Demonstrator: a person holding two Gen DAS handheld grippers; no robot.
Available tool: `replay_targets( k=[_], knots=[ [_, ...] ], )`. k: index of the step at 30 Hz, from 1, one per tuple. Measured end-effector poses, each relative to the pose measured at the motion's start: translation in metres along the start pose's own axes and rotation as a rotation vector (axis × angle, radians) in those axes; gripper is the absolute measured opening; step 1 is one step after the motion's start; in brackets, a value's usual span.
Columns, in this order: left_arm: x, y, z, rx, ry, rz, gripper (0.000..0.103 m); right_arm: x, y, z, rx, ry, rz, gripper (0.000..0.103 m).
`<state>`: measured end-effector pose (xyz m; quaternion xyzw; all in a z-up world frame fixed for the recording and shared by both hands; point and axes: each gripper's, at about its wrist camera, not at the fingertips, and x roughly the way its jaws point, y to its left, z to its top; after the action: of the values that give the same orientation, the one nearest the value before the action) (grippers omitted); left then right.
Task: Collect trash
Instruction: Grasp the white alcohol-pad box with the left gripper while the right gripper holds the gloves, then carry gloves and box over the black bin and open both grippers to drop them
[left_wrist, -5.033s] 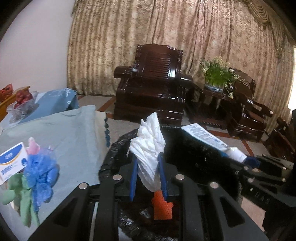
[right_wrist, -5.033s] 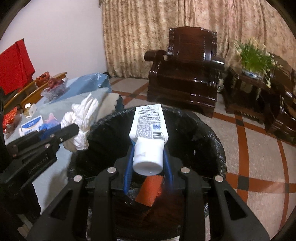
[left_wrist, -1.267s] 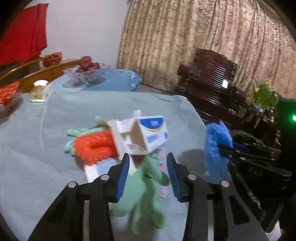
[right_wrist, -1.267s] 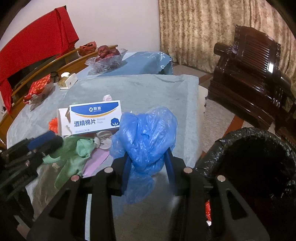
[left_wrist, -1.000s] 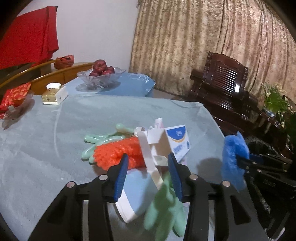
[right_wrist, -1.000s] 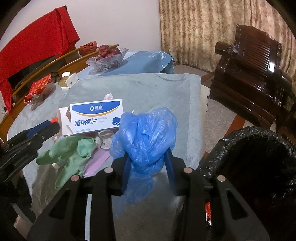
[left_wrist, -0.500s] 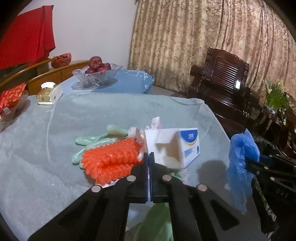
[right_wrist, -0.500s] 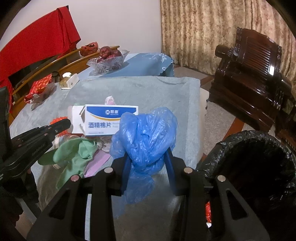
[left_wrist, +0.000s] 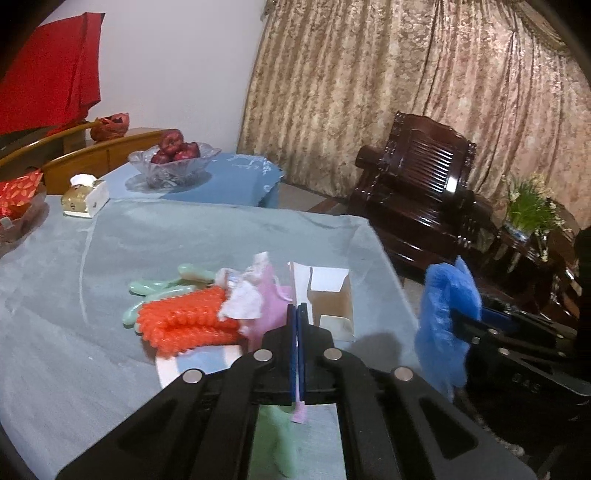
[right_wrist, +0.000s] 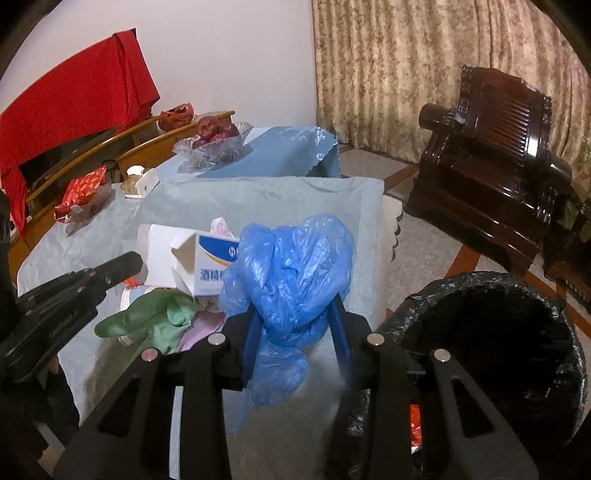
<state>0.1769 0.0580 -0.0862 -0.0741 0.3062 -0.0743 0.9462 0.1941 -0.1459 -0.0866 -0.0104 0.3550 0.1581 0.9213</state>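
**Handling check: soft trash, bin at bench side**

Trash is sitting in two places. A crumpled blue thin-plastic bag is being held in the right gripper, whose fingers are clamping it at mid-bulk with a loose tail hanging below. The remainder is lying heaped near the corner of the bench: an open white cardboard box, a roll of orange-red bubbled netting, a pale green rubber glove and a pink paper scrap.

The left gripper is showing its fingers fully together. Glove and pink scrap are showing just under them; whether either is pinched cannot be told.

Judgement: everything is looking light and limp, the film slippery and liable to slide out, so a bunched fold is offering the best hold. The box is looking stiff but crushable and is best taken by a flap or wall edge.

A grey-green cloth is covering the bench. A black-lined round trash bin is standing on the tiled floor just beside the bench. A glass fruit bowl, a dark carved wooden armchair and patterned beige curtains are standing beyond.
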Motion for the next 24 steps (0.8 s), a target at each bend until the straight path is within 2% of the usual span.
replay_targets(
  k=[14,24],
  knots=[
    [-0.025,-0.034,0.009,0.032,-0.032,-0.066,0.001,-0.053,-0.022,0.002,0.035,-0.067,-0.031,0.034],
    [-0.036,-0.08,0.017,0.075,-0.049,-0.152,0.001,-0.094,-0.06,-0.013,0.083,-0.105,-0.101,0.034]
  ],
)
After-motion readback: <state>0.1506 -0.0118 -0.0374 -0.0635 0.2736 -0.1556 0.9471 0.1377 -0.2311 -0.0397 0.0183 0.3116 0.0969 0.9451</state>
